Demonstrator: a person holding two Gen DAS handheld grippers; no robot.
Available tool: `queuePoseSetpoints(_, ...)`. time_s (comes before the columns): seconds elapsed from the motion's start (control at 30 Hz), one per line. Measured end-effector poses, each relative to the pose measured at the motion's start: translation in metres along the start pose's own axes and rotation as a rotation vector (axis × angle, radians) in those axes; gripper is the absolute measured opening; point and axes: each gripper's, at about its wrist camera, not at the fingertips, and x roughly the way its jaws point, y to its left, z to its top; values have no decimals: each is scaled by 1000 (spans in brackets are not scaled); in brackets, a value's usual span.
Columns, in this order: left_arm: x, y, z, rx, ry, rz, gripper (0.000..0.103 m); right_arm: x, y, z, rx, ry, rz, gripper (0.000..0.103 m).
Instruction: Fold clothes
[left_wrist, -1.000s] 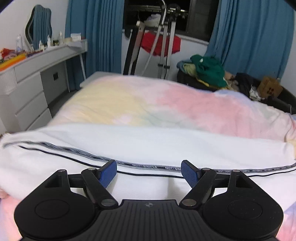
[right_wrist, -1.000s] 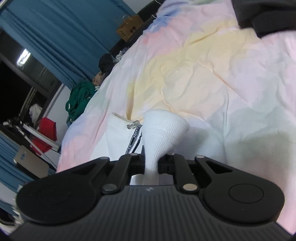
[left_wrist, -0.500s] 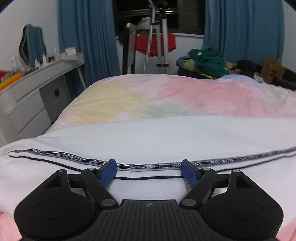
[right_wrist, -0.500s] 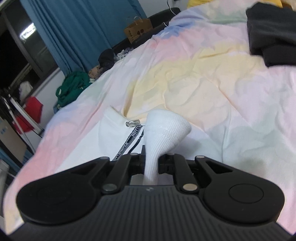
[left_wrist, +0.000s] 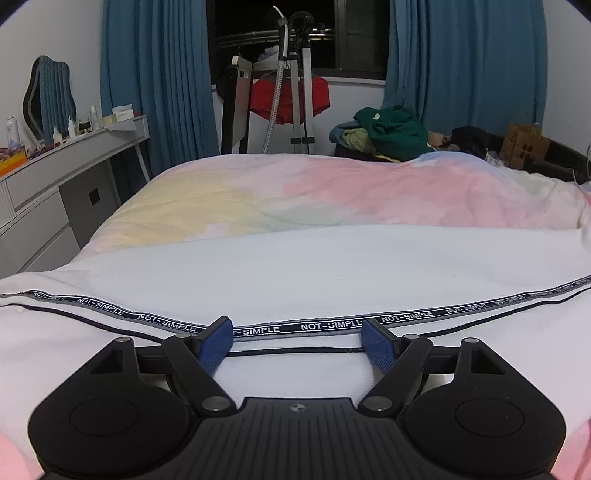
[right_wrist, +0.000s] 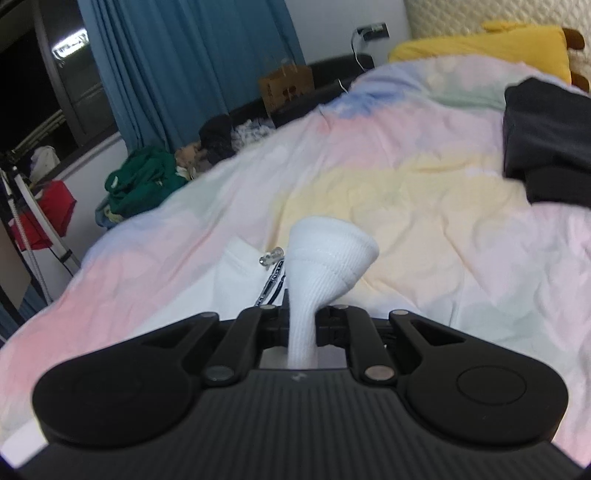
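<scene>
The white garment (left_wrist: 295, 273) is lying spread across the near part of the bed (left_wrist: 332, 192), its lettered black trim band (left_wrist: 325, 326) running from the left edge toward the right edge in the left wrist view. The left gripper (left_wrist: 297, 339) is hovering just above the cloth with its blue-padded fingers (left_wrist: 216, 343) standing wide apart and holding nothing. The right gripper (right_wrist: 301, 328) is clamping its fingers on a ribbed white cuff (right_wrist: 325, 266) of the same garment, which is flaring upward out of the pinch; the drawstring tip (right_wrist: 271, 256) is lying just beside it. Judgement: the fold is appearing to be at an early stage, since the garment is reading as largely one long flat spread and no stacked fold is showing. The cuff end is looking ready to be carried over; the remaining folds and final squaring are still outstanding. A dark garment (right_wrist: 546, 147) is resting near the bed's far right corner, apart from the work; whether it is finished cannot be told.
</scene>
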Motion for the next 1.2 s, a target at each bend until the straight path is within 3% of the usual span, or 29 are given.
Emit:
queuePoseSetpoints(0.27, -15, 17, 8, -128, 19, 40, 78, -41, 57, 8, -137, -126, 119, 11)
queuePoseSetpoints(0.4, -32, 25, 11, -213, 15, 48, 78, -80, 98, 5, -210, -245, 209, 11)
queuePoseSetpoints(0.67, -54, 67, 34, -346, -54, 45, 78, -146, 191, -40, -427, -347, 417, 11)
queuePoseSetpoints(0.87, -60, 104, 38, -463, -58, 102, 78, -163, 260, -126, -633, -292, 592, 11)
queuePoseSetpoints(0.93, -59, 121, 37, -526, -43, 96, 78, -159, 277, -167, -741, -228, 640, 11)
queuePoseSetpoints(1.07, -54, 142, 33, -593, -15, 101, 78, -150, 287, -242, -962, -86, 647, 11)
queuePoseSetpoints(1.2, -55, 141, 34, -593, -21, 83, 78, -149, 278, -255, -991, -23, 655, 11)
